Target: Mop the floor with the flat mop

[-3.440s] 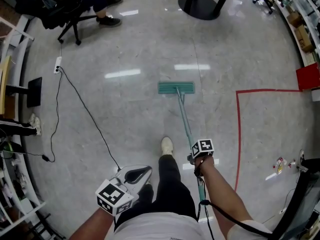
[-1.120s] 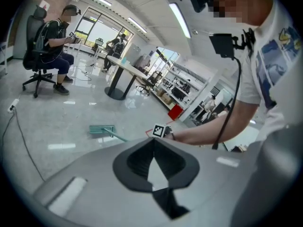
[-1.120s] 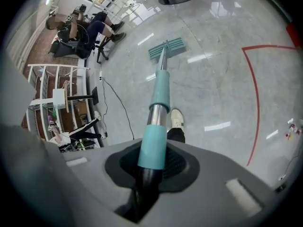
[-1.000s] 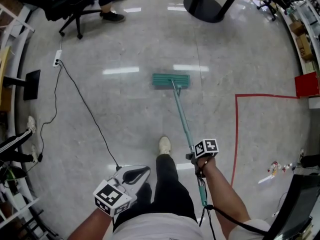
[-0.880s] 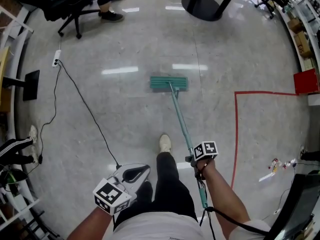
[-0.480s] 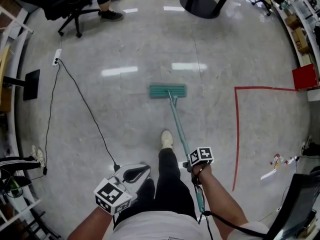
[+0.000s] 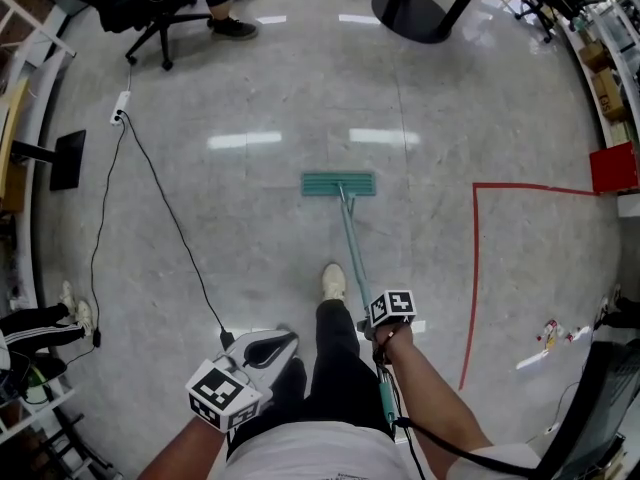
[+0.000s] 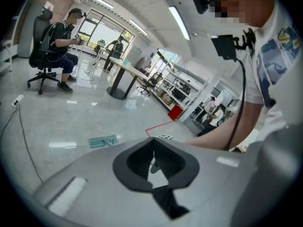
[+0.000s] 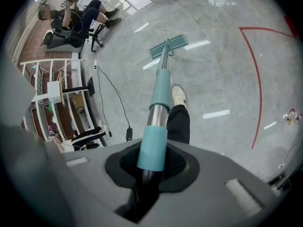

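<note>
While the right gripper [image 9: 152,171] clamps the mop handle [image 9: 158,91], the mop head [image 7: 339,183] lies flat on the floor [image 7: 250,218] well ahead; left gripper [image 8: 154,167] closed, empty. Mid-stroke prob.; next: steady push/pull w/ head kept flat.

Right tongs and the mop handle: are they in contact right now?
Touching. The right gripper view shows the teal mop handle passing straight between the right tongs, whose jaws are shut on it with no gap on either side.
</note>
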`<state>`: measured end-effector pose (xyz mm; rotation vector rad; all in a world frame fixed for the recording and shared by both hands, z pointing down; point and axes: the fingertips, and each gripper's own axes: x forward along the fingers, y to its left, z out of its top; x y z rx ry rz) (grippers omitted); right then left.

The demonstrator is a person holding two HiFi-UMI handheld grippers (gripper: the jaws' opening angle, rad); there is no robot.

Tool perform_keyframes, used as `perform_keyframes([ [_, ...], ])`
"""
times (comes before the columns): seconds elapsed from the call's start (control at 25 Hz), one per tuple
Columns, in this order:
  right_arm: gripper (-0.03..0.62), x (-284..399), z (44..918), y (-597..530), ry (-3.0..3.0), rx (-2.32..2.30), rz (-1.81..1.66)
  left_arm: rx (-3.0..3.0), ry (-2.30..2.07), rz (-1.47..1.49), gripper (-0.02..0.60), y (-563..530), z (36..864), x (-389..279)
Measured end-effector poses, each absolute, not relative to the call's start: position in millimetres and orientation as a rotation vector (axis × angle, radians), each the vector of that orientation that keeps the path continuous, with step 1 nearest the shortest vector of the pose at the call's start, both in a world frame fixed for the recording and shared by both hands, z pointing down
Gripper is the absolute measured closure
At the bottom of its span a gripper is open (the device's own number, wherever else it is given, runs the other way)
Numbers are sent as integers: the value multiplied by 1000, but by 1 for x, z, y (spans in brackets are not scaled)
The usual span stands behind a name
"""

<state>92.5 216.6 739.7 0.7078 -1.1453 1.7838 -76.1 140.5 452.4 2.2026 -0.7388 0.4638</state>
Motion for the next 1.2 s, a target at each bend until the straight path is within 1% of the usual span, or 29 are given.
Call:
perform_keyframes([
  [0.28,537,98,744,178,-1162,692,1764,2209,-757,455,577,117,447,-62],
  [0.76,533,73,753,91,-1196,678,1763,2169,-837,468,577,85,441,-67],
  [1.2,534,72,766,11,-1217,682,1716,2132,-835,466,577,69,447,-55],
])
